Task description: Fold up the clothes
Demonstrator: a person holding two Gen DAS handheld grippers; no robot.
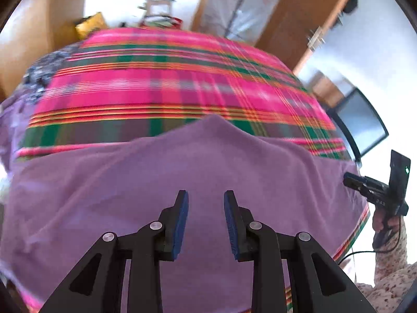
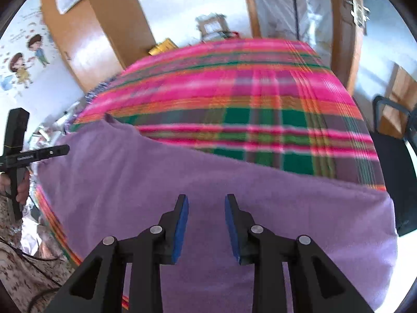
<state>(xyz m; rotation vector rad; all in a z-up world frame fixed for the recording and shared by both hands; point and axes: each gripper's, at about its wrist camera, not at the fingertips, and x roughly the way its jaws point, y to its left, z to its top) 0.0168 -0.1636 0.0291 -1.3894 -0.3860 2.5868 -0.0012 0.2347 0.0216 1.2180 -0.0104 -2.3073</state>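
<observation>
1. Left wrist view: the left gripper (image 1: 206, 203) hangs above a purple garment (image 1: 146, 182). Its two blue-padded fingers (image 1: 182, 224) stand apart, and nothing lies between them.
2. The purple garment is spread flat over the near part of a pink, green and orange plaid cloth (image 1: 161, 78). Soft creases run across it, and its far edge rises to a blunt peak in the middle of the view.
3. Far right of the same view: the right gripper (image 1: 350, 178) is held in a hand (image 1: 383, 221) with a floral sleeve (image 1: 391, 258), off the right edge of the plaid cloth. From here its fingers cannot be read.
4. Right wrist view: the right gripper (image 2: 207, 207) also hangs over the purple garment (image 2: 208, 172), fingers (image 2: 182, 227) parted with an empty gap; the pads press on nothing.
5. Same view, left edge: the left gripper (image 2: 63, 149) points in toward the garment's left side, held by a hand (image 2: 20, 187).
6. The garment covers the near part of the plaid cloth (image 2: 234, 91); its far left corner (image 2: 110, 118) is turned up slightly.
7. Background: a wooden door (image 2: 104, 26), cartoon wall stickers (image 2: 23, 62) and a dark chair (image 2: 396, 161) to the right. Both views are motion-blurred.
</observation>
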